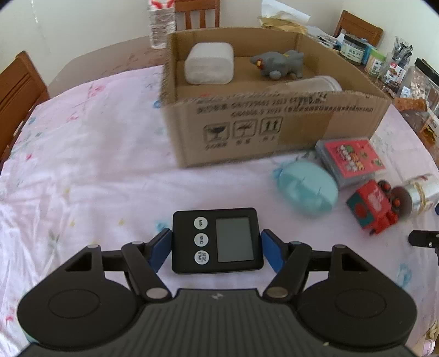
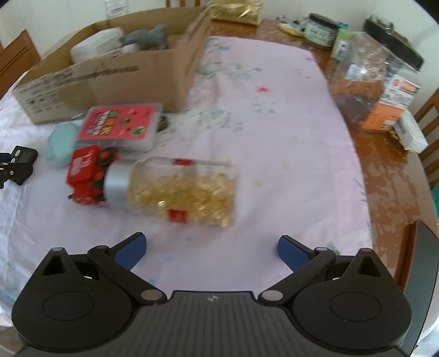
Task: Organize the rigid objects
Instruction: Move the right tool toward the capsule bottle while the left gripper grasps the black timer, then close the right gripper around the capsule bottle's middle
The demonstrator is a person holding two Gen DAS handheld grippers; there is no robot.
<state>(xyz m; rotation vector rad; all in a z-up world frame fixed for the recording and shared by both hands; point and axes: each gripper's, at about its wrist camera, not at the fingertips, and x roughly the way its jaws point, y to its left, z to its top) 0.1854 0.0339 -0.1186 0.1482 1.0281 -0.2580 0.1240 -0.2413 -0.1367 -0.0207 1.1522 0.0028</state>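
Observation:
My left gripper (image 1: 216, 241) is shut on a black digital timer (image 1: 233, 239); its blue pads (image 1: 160, 248) press on the timer's two sides just over the pink cloth. An open cardboard box (image 1: 274, 129) stands beyond it, holding a white case (image 1: 210, 63), a grey toy animal (image 1: 279, 64) and a clear container (image 1: 307, 83). Right of the box lie a teal oval case (image 1: 307, 189), a red card box (image 1: 351, 159) and a red toy train (image 1: 370, 206). My right gripper (image 2: 211, 247) is open and holds nothing. A bottle of yellow capsules (image 2: 181, 189) lies on its side just ahead of it.
Jars, packets and a clear bag (image 2: 362, 82) crowd the bare wooden table edge at the right. A water bottle (image 1: 162, 24) stands behind the box. Wooden chairs (image 1: 16, 85) ring the table. A stretch of pink cloth (image 2: 274, 137) lies right of the capsule bottle.

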